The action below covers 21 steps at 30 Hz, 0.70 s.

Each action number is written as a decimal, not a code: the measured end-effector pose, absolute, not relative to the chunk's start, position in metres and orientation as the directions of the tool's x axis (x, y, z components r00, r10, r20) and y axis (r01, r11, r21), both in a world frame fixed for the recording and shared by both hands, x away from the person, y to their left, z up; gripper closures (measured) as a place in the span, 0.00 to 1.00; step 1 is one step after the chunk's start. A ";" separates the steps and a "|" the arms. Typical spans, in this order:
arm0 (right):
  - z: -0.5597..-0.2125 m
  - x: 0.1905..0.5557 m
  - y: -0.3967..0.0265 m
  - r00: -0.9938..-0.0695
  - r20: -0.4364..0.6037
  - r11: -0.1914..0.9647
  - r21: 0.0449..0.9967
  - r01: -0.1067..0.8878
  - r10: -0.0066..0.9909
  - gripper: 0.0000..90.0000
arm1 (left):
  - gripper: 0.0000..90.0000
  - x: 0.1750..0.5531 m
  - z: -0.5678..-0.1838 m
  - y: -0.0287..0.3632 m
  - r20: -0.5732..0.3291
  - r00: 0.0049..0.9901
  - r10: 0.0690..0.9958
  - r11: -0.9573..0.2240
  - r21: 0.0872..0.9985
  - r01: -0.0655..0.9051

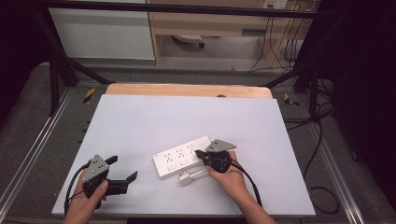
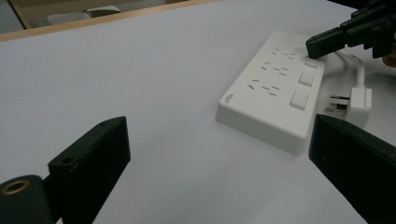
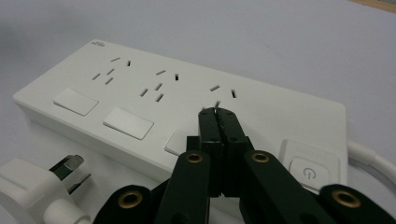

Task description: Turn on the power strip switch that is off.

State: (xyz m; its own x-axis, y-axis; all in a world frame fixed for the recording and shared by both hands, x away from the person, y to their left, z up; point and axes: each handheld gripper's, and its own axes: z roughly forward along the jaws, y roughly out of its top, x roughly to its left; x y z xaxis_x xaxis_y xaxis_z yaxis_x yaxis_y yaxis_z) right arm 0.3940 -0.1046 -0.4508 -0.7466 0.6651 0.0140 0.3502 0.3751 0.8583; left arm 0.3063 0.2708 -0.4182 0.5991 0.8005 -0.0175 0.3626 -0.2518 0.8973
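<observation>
A white power strip (image 1: 183,156) is lying near the front middle of a big white board (image 1: 140,121) on a wooden table (image 1: 187,90). Its white plug (image 1: 187,178) is lying just beside it. The right gripper (image 1: 200,153), jaws pressed together, is touching a switch on the strip. The left gripper (image 1: 122,169) is sitting wide open, well apart. Grey floor (image 1: 28,116) and black cables (image 1: 322,121) are lying around the table.

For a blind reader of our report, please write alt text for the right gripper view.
The right hand-held gripper, jaws shut together, points its tip down at a white power strip near the third rocker switch. A white plug lies on the table at lower left.
</observation>
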 end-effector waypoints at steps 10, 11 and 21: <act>-0.449 0.393 -0.105 -0.749 0.020 0.368 0.862 0.349 0.662 1.00 | 0.06 0.306 -0.418 0.271 -0.018 0.598 0.801 -0.251 0.897 0.363; -0.448 0.393 -0.105 -0.748 0.022 0.365 0.863 0.349 0.663 1.00 | 0.06 0.306 -0.418 0.271 -0.018 0.598 0.801 -0.251 0.897 0.363; -0.444 0.391 -0.107 -0.749 0.032 0.345 0.874 0.343 0.662 1.00 | 0.06 0.306 -0.418 0.271 -0.018 0.598 0.801 -0.251 0.897 0.363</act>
State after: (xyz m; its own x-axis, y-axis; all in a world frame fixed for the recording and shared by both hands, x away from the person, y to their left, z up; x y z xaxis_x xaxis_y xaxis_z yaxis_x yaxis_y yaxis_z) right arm 0.3910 -0.1065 -0.4438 -0.7487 0.6621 0.0323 0.3431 0.3453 0.8735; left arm 0.3064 0.2709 -0.4182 0.5981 0.8012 -0.0178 0.3633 -0.2512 0.8972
